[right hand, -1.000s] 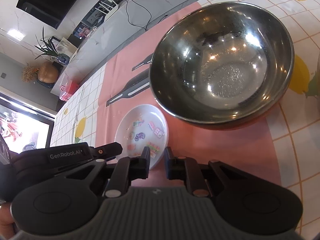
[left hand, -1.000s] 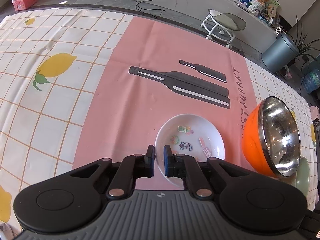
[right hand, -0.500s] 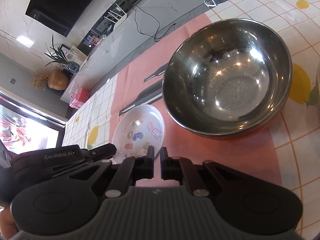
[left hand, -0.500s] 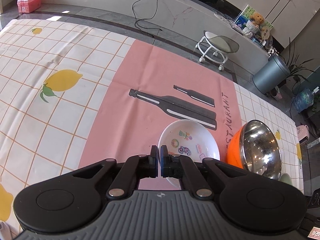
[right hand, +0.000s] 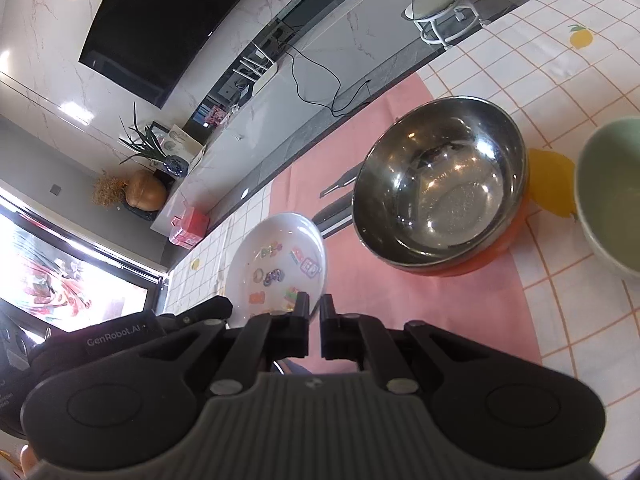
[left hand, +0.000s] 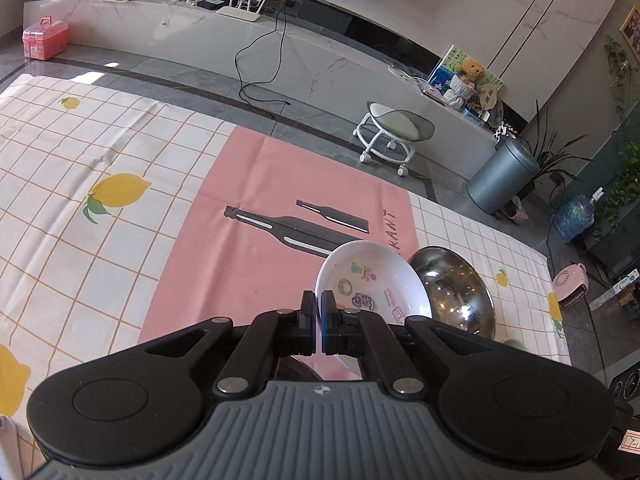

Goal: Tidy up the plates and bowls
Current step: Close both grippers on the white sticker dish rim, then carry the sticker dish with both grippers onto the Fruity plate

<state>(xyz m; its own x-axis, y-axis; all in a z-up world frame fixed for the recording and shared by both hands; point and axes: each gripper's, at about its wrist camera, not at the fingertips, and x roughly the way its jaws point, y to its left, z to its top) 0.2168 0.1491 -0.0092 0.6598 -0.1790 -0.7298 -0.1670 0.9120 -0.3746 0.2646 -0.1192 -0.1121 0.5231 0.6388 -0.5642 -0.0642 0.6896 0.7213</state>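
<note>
left gripper (left hand: 318, 322): jaws clenched on plate (left hand: 372, 284) rim
right gripper (right hand: 314, 326): jaws clenched, nothing visibly held
tip: keep plate level; bowl (right hand: 440, 184) sits at 1 o'clock

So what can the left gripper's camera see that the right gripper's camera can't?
Only the left wrist view shows the grey round bin, the brown teddy bear and the left gripper, shut on the white patterned plate's rim. Only the right wrist view shows the big black screen, the pale green bowl and the right gripper. Both show that plate, the shiny steel bowl and the white wheeled stool.
</note>
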